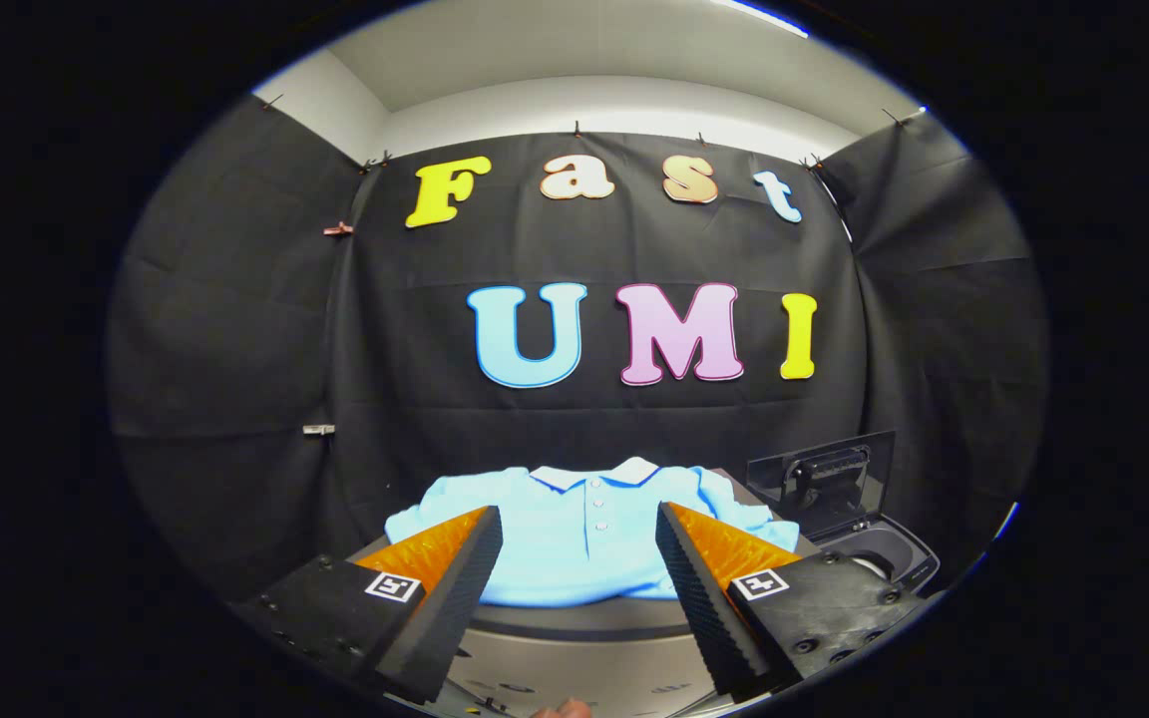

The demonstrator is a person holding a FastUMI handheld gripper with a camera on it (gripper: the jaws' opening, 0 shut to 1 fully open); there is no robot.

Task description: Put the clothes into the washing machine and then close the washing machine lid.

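Gripper [579, 519] spread wide, nothing between the fingers. Light blue shirt [584, 538] lies flat on the table [584, 618] just beyond the fingertips. Washer [874, 553] right of the shirt, lid [824, 474] up.

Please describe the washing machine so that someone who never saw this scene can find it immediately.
Start at the light blue polo shirt lying flat beyond the open claw. Beside the shirt's sleeve stands the small dark washing machine. Its lid is raised upright, the opening exposed.
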